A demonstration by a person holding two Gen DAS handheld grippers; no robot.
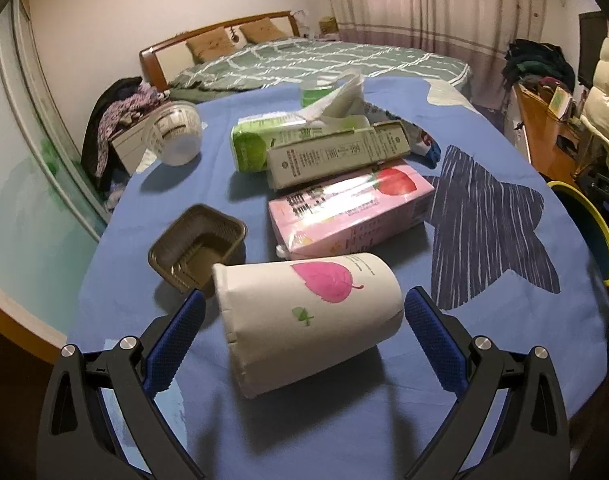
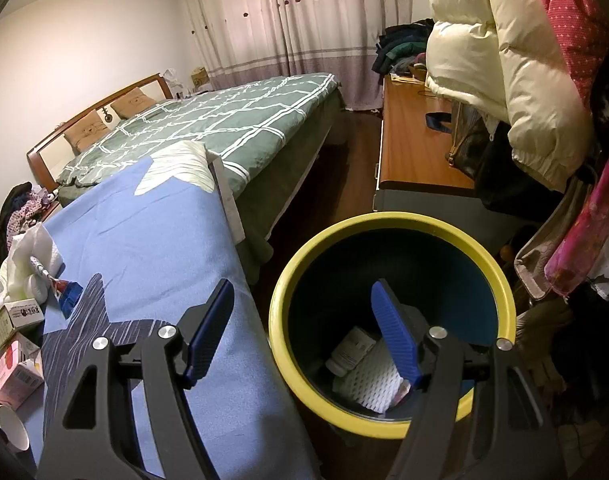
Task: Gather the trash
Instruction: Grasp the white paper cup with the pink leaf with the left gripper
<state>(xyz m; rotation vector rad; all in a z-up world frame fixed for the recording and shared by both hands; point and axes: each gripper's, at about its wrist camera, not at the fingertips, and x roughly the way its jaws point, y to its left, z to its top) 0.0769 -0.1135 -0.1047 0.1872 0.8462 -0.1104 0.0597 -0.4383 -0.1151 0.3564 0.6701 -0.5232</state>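
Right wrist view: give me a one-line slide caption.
Open right gripper above the yellow-rimmed bin beside the blue-clothed table; white bottle and foam netting inside.

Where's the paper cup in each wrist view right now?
Left wrist: paper cup lies on its side, bottom centre, between the open left gripper's fingers.
Right wrist: only its rim end shows, bottom left corner.
Shared landmark: the pink carton, just beyond the cup in both.

The white paper cup with a pink leaf (image 1: pixel 304 312) looked matt. At its ten o'clock sat a glossy brown ribbed plastic tray (image 1: pixel 198 242). The blue cloth table cover (image 1: pixel 324 420) looked smooth and matt.
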